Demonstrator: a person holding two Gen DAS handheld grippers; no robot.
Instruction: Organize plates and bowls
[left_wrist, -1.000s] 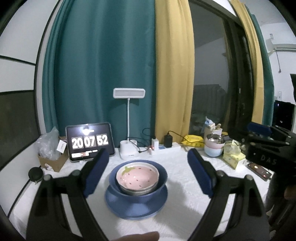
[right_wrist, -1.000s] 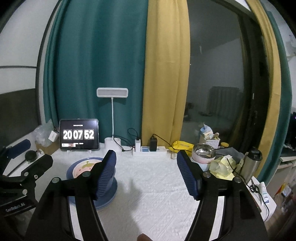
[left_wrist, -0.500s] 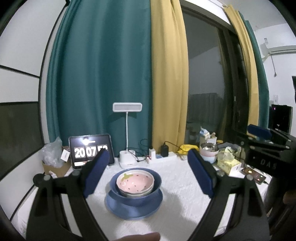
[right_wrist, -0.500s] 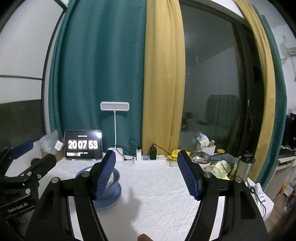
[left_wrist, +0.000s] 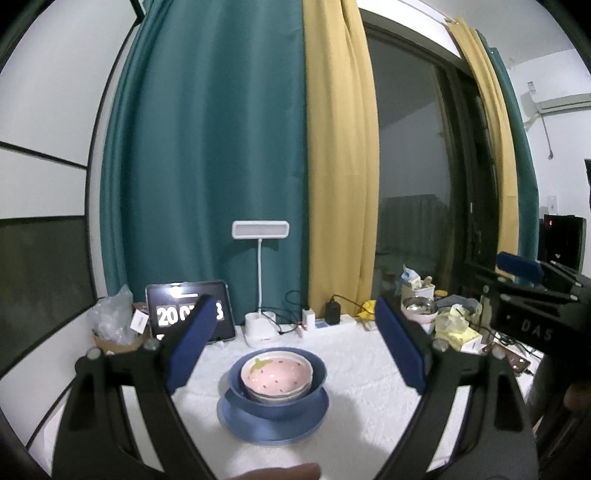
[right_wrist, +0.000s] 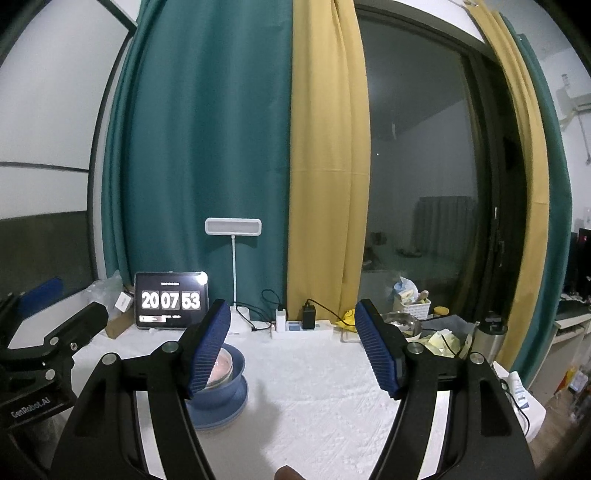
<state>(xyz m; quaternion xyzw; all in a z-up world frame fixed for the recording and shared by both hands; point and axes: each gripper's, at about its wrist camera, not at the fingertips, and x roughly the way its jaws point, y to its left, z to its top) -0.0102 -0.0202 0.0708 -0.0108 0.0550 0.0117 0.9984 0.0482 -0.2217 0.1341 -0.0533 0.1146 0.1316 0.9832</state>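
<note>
My left gripper (left_wrist: 291, 347) and right gripper (right_wrist: 291, 347) both have wide, empty jaws. The pink strawberry bowl (left_wrist: 276, 373) sits nested in the blue bowl (left_wrist: 314, 397) on the blue plate (left_wrist: 255, 428), ahead between my left jaws. I think stacking is done.

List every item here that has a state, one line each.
left claw: open, empty
right claw: open, empty
pink strawberry bowl: nested in blue bowl
blue bowl: upright on blue plate
blue plate: flat on table
tablet clock: lit
desk lamp: off
</note>
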